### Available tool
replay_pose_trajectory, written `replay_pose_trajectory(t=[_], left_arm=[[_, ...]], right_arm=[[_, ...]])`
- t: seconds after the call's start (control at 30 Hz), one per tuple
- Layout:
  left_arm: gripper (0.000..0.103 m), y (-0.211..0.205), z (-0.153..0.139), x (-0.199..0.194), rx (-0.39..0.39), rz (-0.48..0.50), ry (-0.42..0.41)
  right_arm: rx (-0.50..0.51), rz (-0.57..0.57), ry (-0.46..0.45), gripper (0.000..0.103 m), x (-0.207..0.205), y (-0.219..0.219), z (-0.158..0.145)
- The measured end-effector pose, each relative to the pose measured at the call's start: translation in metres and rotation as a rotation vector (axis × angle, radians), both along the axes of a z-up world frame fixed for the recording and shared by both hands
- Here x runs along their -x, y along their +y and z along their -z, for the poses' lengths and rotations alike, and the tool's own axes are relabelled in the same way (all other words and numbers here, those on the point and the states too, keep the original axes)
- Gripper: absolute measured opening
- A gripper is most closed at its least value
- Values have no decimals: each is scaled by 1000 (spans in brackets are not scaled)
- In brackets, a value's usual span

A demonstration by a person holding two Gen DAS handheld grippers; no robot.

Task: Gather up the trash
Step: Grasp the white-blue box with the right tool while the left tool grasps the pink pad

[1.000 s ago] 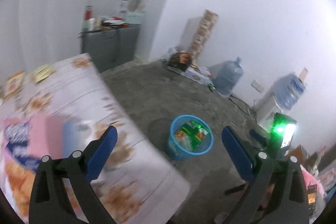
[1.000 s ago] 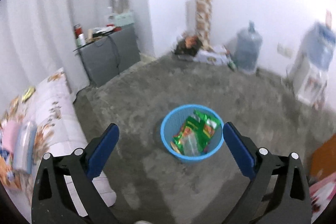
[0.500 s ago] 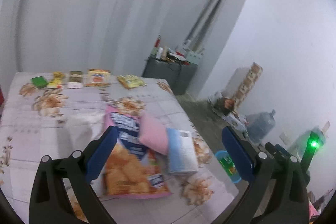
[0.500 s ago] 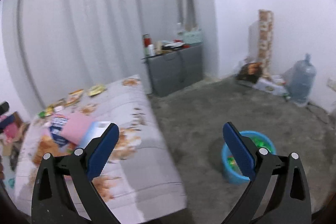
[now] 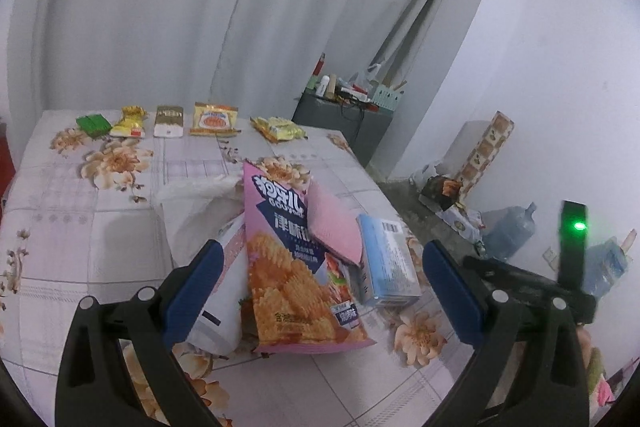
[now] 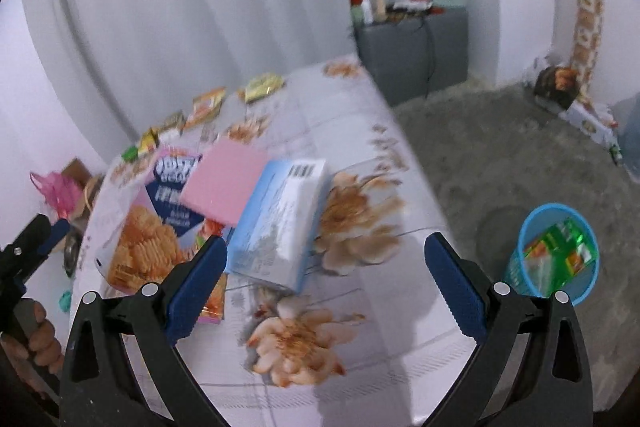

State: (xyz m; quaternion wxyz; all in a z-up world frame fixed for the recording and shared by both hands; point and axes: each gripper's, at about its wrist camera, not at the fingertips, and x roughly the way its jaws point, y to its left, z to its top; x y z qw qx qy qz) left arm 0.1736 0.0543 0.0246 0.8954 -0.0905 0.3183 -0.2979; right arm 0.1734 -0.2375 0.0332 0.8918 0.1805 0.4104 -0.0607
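Both views swung from blue bin to table, chip bag now nearer

Each gripper is built on a black, Y-shaped plastic frame with triangular cut-outs in its two arms. On the left gripper, two silver round-head screws are fitted to each arm, just behind the fingers. The fingers are blue, flat and elongated. The same black frame, silver screws and blue fingers, with a ridged inner face, are found on the right gripper. A black upright module with a lit green indicator is seen beside the left gripper's right arm.
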Motion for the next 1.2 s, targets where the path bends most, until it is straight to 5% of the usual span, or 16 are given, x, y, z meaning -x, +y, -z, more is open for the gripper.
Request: replay_pose_trajectory(t=[0.27, 0.5, 0.67, 0.93, 1.2], left_arm=[[97, -9, 7, -18, -24, -9, 7], [97, -21, 17, -34, -68, 4, 27], [97, -29, 19, -40, -85, 20, 28], [97, -41, 15, -53, -124, 73, 49], [97, -69, 12, -70, -148, 124, 111]], right_arm=[[83, -32, 144, 95, -68, 30, 39], [146, -53, 176, 95, -86, 44, 47], [141, -73, 179, 94, -83, 45, 50], [54, -55, 171, 71, -66, 33, 50], [31, -28, 152, 71, -49, 25, 50]])
